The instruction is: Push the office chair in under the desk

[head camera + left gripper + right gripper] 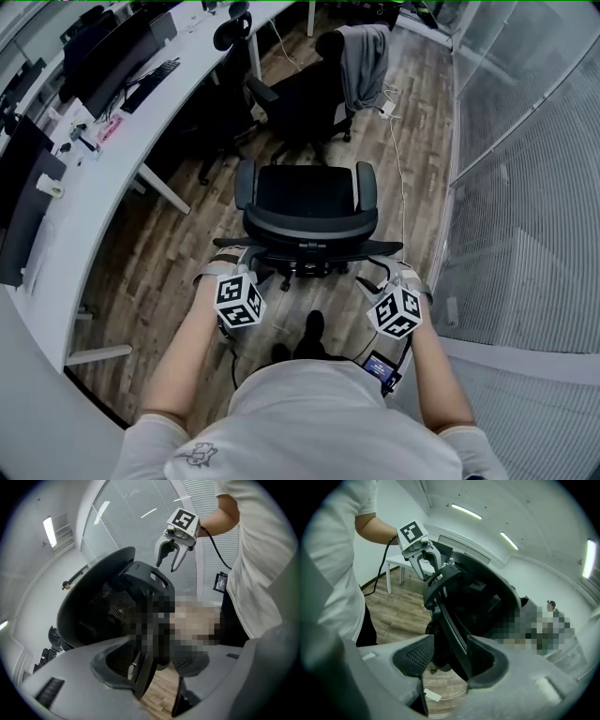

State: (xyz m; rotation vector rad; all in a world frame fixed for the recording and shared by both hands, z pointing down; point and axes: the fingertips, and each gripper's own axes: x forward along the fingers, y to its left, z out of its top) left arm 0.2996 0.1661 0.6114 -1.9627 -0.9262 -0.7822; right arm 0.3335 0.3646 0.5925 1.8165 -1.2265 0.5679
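Note:
The black office chair (305, 202) stands on the wood floor, right of the white curved desk (103, 183), with its seat facing away from me. My left gripper (228, 262) is at the left rear edge of the backrest, and my right gripper (389, 277) at the right rear edge. In the left gripper view the jaws (152, 667) stand wide, with the thin backrest edge (145, 667) between the pads and gaps beside it. The right gripper view shows the same: wide jaws (450, 660) astride the backrest edge (454, 634), not pressing it.
A second chair with a grey jacket (361, 56) stands farther ahead, and another black chair (225, 112) is tucked at the desk. Monitors (103, 56) and a keyboard (150, 82) sit on the desk. A glass wall (525, 187) runs along the right. A cable (398, 159) lies on the floor.

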